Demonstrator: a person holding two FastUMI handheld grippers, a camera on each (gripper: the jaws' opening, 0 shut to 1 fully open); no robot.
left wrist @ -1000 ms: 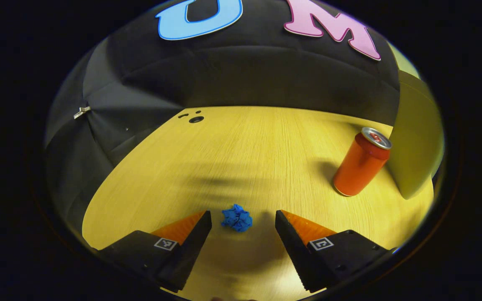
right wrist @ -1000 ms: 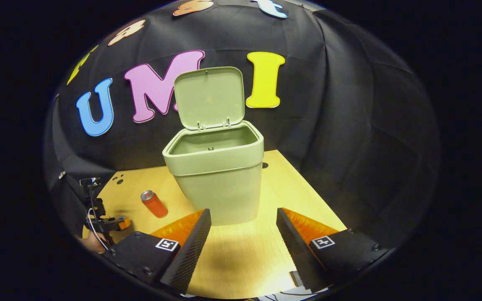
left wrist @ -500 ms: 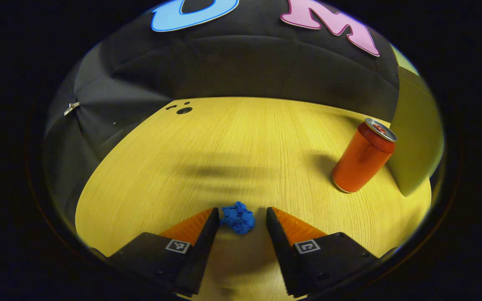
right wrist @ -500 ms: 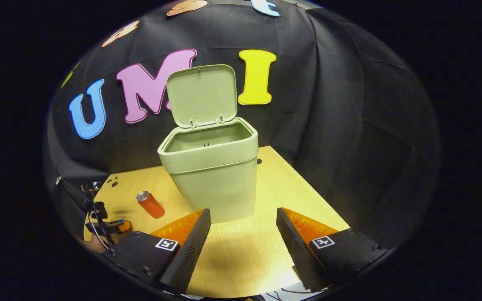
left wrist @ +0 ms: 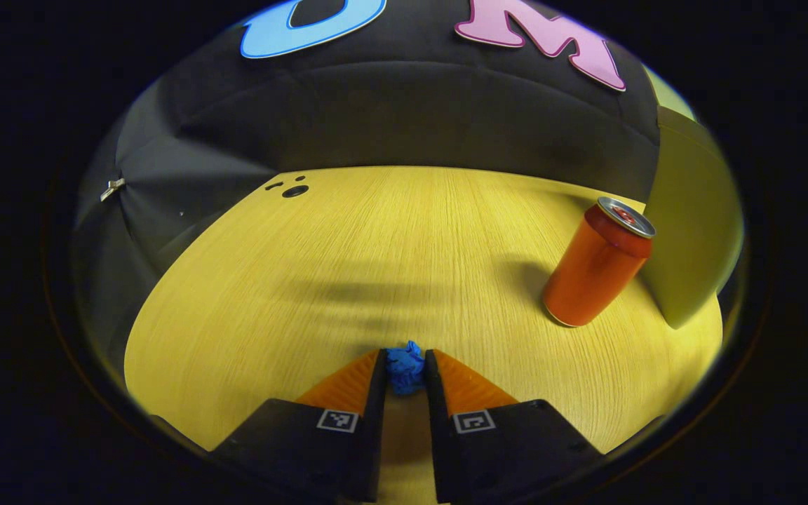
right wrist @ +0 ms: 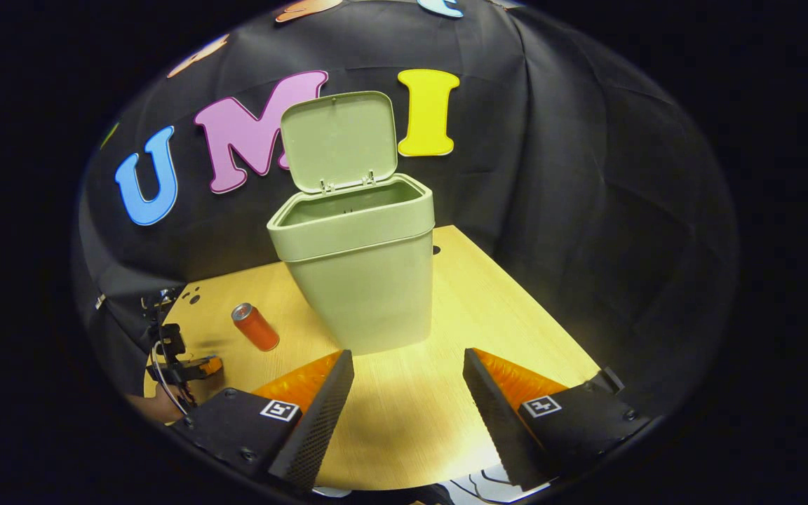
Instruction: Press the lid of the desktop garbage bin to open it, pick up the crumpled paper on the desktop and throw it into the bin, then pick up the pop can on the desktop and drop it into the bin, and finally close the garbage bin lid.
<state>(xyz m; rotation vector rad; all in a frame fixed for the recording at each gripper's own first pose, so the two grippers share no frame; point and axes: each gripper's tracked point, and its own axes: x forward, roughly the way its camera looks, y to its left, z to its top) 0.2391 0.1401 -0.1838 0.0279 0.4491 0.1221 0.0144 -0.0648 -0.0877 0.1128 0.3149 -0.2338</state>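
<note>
Crumpled blue paper (left wrist: 405,367), a small wad, sits on the yellow wood-grain worktop (left wrist: 390,252) near its front edge, pinched between the jaws of the left gripper (left wrist: 404,372). Those jaws are nearly closed, both inner faces pressing the wad's sides, and as far as the left gripper view shows, the paper is still down on the worktop surface rather than lifted.

By my reading the task is about a quarter through. The lid is already up, the paper is gripped but not yet carried, and the can and the closing of the lid remain.

Farther along, toward the right side of the worktop, the orange aluminium pop can (left wrist: 595,265) stands upright and untouched, just beside the pale green plastic garbage bin (right wrist: 362,280).

In the right gripper view, the right gripper (right wrist: 407,379) hovers over the worktop's near right part with its jaws wide apart, holding and touching nothing. Beyond it the bin stands in the middle of the worktop, its hinged lid (right wrist: 337,140) tipped up and back, the mouth open. What lies inside the bin cannot be made out.
</note>
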